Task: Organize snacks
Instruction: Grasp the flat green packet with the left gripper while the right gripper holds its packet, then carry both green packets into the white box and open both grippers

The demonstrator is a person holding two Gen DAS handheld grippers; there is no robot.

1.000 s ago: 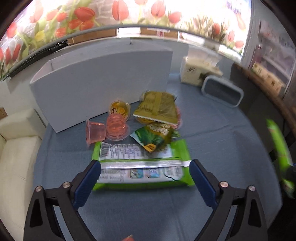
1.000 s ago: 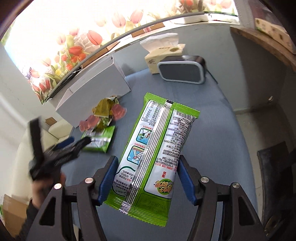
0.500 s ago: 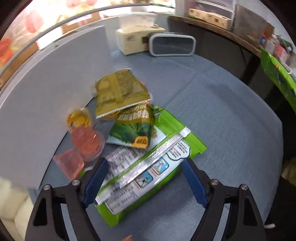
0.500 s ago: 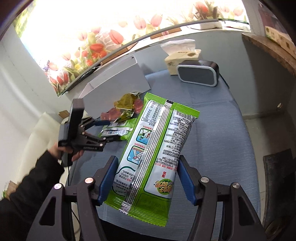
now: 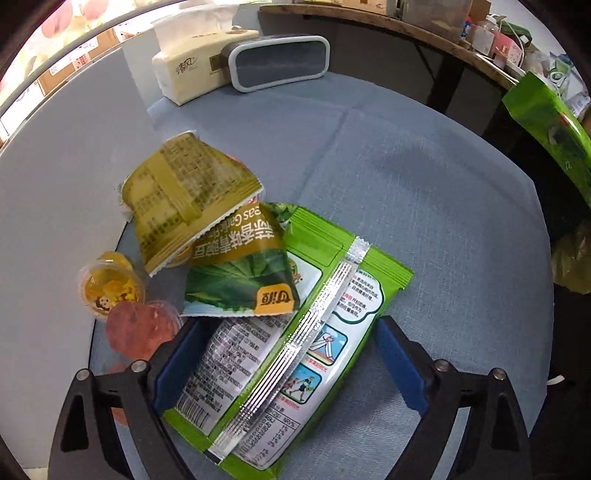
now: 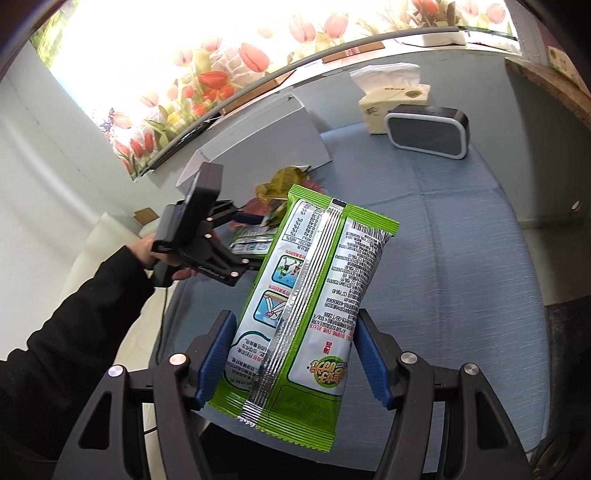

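Note:
A long green snack pack (image 5: 295, 354) lies seam-up on the blue tablecloth (image 5: 424, 192). My left gripper (image 5: 288, 365) points down over it, and its jaws are opening with the pack between the blue pads, which do not press it. On the pack's far end rests a dark green pea packet (image 5: 236, 280), with an olive-yellow packet (image 5: 184, 195) on top of that. A yellow jelly cup (image 5: 110, 288) and a pink jelly cup (image 5: 140, 328) sit to the left. My right gripper (image 6: 291, 362) is shut on a second green snack pack (image 6: 314, 295), held in the air above the table.
A tall white box (image 5: 55, 184) stands just left of the pile. At the back are a tissue box (image 5: 192, 70) and a grey speaker (image 5: 277, 62). A dark wooden shelf (image 5: 424, 29) runs along the right. A dark-sleeved hand (image 6: 162, 251) holds the left gripper.
The left gripper rolled and came closer over the pile, so the green pack now lies slantwise between its fingers. The right gripper rose slightly with its pack.

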